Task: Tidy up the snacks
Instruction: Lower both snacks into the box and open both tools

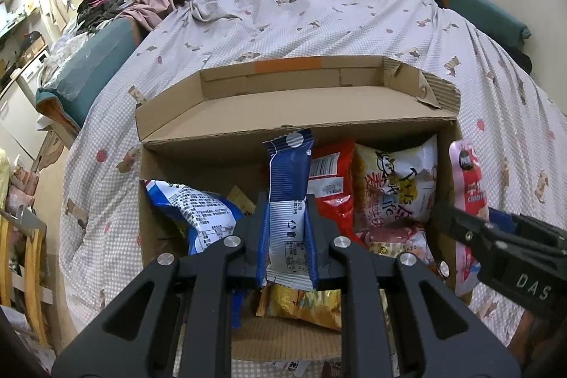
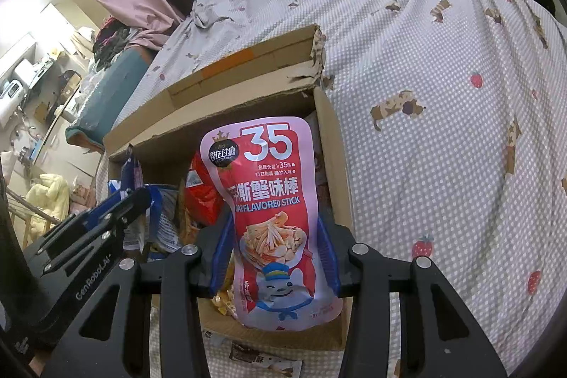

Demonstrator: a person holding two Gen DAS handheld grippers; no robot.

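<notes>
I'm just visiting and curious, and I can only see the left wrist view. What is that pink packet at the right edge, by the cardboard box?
Observer: It's a pink pouch. Its front is printed with a big 35 and "flavored stick".
Operator: Is something holding it?
Observer: Yes, the right gripper. Its jaws are shut on the pouch's two sides, and the pouch stands upright.
Operator: Any picture on it?
Observer: A cartoon mascot in a blue cap, below a plate of orange-and-white sticks.
</notes>
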